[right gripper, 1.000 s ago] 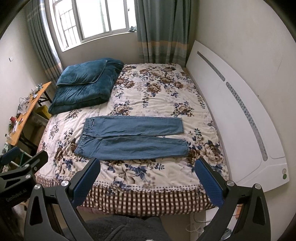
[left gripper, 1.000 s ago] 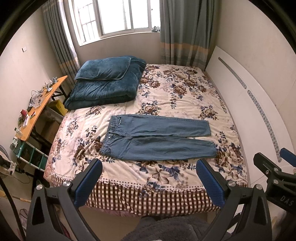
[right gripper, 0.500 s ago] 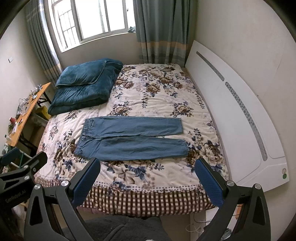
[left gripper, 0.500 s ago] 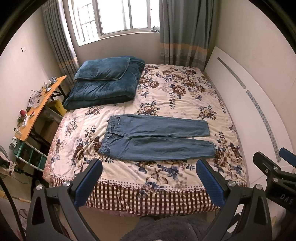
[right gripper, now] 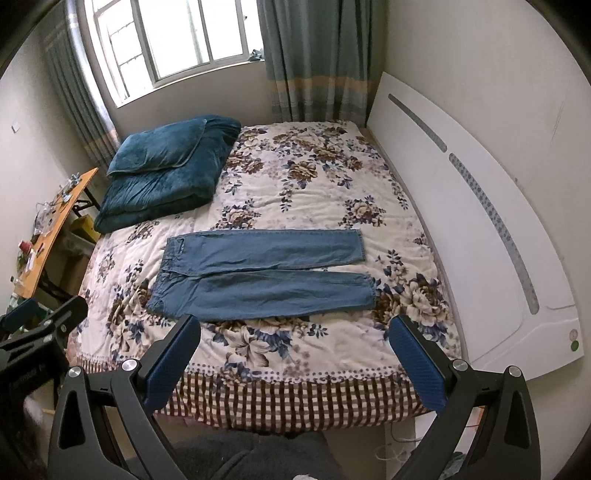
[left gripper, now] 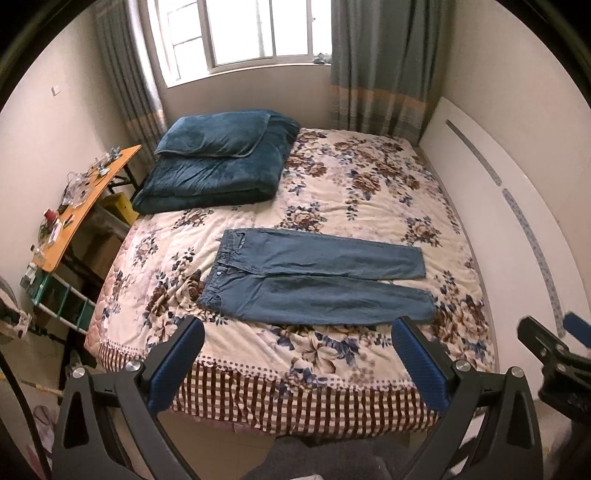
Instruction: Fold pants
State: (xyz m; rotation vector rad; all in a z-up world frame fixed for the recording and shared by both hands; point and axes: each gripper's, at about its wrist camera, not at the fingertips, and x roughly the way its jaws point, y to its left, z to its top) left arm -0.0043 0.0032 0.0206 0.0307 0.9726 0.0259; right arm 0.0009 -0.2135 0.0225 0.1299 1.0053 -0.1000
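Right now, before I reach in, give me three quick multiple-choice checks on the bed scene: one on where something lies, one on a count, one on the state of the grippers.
1. Where does the waistband of the jeans point?
A. toward the orange desk
B. toward the white headboard
C. toward the window

2. How many pairs of jeans lie on the bed?
A. one
B. two
C. three

3. What state are the left gripper and right gripper in?
A. both shut on the jeans
B. both open, holding nothing
C. one open, one shut

Answers:
1. A, the button and waistband sit at the desk side, the hems at the headboard side.
2. A, a single pair lies flat, legs side by side.
3. B, each gripper's blue fingers stand wide apart, short of the jeans.
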